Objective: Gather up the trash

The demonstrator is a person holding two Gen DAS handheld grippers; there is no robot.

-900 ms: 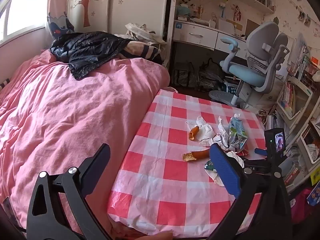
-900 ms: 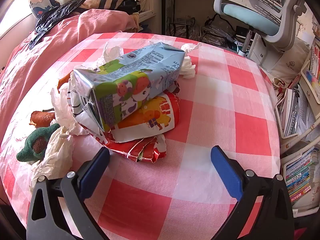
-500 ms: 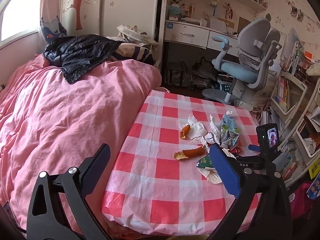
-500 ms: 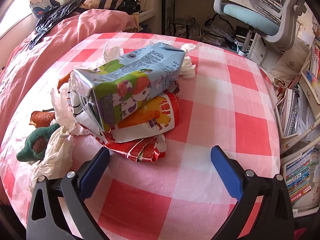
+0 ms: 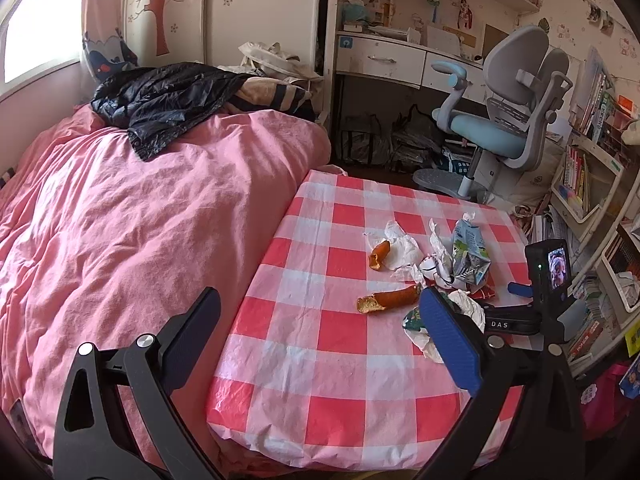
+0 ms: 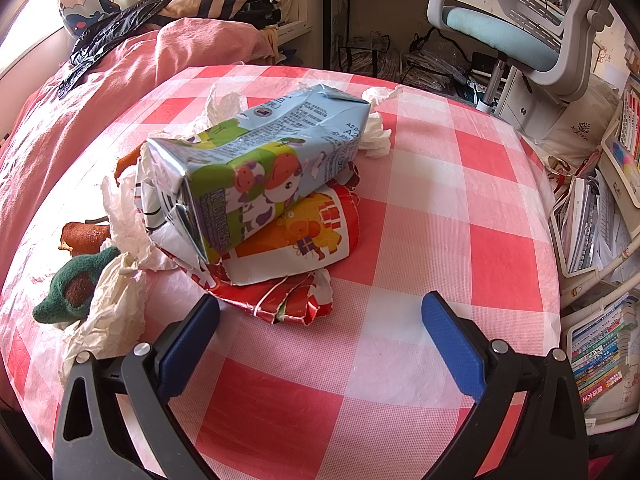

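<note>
Kid's bedroom, pretty cluttered: a bed with a pink duvet [image 5: 132, 216] on one side, a black jacket [image 5: 160, 100] dumped at its far end, and a grey and blue desk chair [image 5: 504, 120] by the desk at the back. Right next to the bed sits a table with a red and white checked cloth [image 5: 320, 360], and that's where all the trash is piled.

From the right wrist view the pile is close up. A crushed blue milk carton [image 6: 256, 168] lies on its side on top of a flattened red and orange wrapper [image 6: 304, 248]. Crumpled white tissues [image 6: 108, 308] are scattered around the carton, some behind it too. Off to the left of the pile there's a green fuzzy thing [image 6: 72, 292], can't tell what it is, and an orange-brown scrap of food [image 6: 84, 236] just beyond it.

Right gripper [image 6: 320, 320] hangs just in front of the wrapper, fingers spread wide, nothing between them and touching nothing.

Left gripper [image 5: 320, 320] is also spread wide and empty, hovering over the near edge of the table where it meets the duvet. In its view the trash sits toward the far right of the cloth.
</note>
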